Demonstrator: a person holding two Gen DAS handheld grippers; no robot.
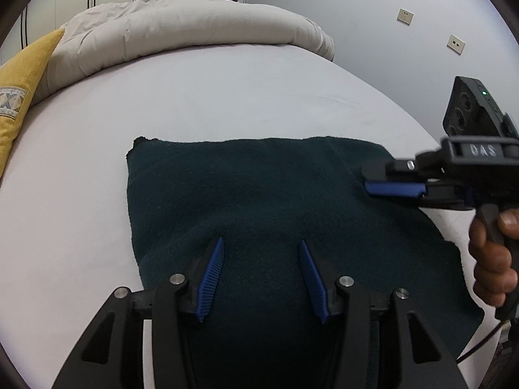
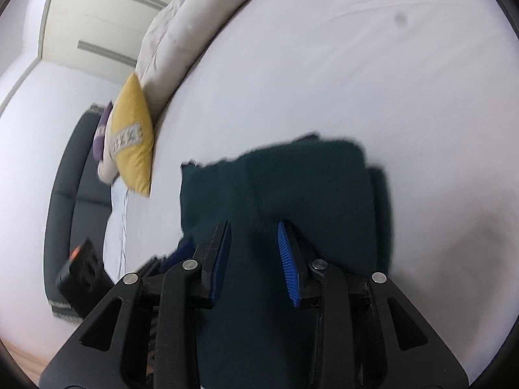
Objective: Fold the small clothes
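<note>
"DAS" reads in raised letters on my right gripper (image 1: 369, 181) body. Dark green garment (image 1: 259, 194) lies folded flat on the pale bed sheet (image 1: 227, 97). My left gripper (image 1: 261, 243) hangs over its near part, jaws apart, nothing clamped. Right gripper at the garment's right edge, jaws partly open, gripping nothing. Beige duvet (image 1: 181, 22) bunched at the far end; yellow cushion (image 1: 22, 87) beside it. 2 wall sockets (image 1: 405, 16).

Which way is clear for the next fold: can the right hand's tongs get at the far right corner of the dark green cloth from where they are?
Probably yes. The right tongs hover open over the dark green cloth, with only bare bed sheet around its right edge. The left tongs sit at the near edge, out of that path.
</note>
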